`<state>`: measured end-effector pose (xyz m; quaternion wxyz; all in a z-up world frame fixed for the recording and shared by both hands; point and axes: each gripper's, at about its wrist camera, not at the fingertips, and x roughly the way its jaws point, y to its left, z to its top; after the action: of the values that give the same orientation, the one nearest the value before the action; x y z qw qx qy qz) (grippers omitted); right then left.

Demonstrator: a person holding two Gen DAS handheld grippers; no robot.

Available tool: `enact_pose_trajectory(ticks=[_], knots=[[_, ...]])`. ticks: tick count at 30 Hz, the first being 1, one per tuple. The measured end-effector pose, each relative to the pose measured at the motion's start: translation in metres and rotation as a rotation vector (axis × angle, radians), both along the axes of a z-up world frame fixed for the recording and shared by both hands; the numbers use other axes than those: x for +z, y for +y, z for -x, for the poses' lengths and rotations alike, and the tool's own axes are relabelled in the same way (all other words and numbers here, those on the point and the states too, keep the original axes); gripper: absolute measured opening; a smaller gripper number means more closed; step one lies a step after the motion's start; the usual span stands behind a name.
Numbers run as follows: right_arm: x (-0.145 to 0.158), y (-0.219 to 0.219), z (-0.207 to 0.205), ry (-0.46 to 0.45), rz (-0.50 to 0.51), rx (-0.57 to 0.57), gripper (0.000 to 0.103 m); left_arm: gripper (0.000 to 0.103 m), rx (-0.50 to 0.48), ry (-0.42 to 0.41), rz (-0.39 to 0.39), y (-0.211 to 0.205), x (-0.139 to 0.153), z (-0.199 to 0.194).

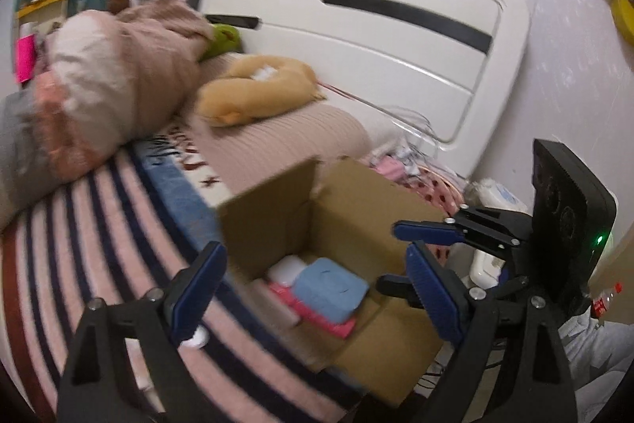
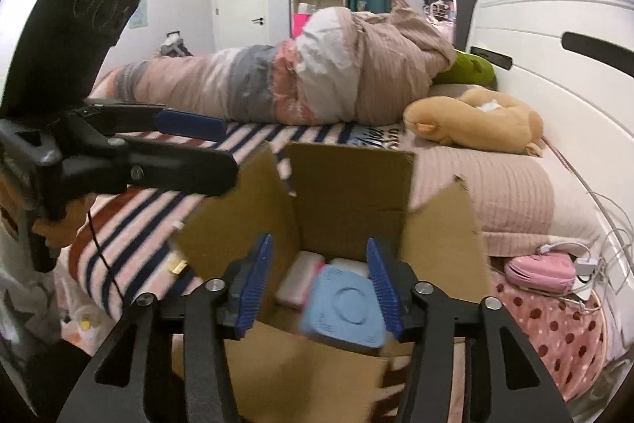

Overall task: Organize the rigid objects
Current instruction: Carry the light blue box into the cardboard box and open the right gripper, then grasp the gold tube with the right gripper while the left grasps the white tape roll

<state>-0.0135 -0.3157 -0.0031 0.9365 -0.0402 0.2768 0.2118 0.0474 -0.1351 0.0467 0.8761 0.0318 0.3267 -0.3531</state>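
the right tool (image 2: pixel 321 288) hangs spread wide over the cardboard box (image 2: pixel 348 185) on the bed (image 2: pixel 130 209), gripping nothing. the blue case (image 2: pixel 344 312) lies inside. the left tool (image 1: pixel 313 288) gapes empty too.

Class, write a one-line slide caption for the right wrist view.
Open right gripper above a blue box in the cardboard box on the bed.

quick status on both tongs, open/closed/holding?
Left tongs: open, holding nothing, near the brown cardboard box.
Right tongs: open over the box; the pale blue square case lies between them, not gripped.
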Motion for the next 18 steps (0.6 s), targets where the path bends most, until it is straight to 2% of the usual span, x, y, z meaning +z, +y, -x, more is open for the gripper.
enact_pose_trajectory(ticks=[3,9,13,18], knots=[[0.009,0.021,0.006,0.000,-0.023,0.035,0.057,0.090,0.097,-0.027,-0.010,0.043,0.003,0.011],[0.018,0.083,0.009,0.014,-0.052,0.144,0.057,0.090,0.258,-0.052,-0.043,0.121,-0.013,0.027],[0.011,0.131,0.006,0.053,-0.044,0.224,0.057,0.090,0.336,-0.016,-0.039,0.171,-0.043,0.026],[-0.023,0.188,-0.009,0.173,-0.025,0.301,0.057,0.090,0.342,0.061,-0.009,0.197,-0.088,0.012]])
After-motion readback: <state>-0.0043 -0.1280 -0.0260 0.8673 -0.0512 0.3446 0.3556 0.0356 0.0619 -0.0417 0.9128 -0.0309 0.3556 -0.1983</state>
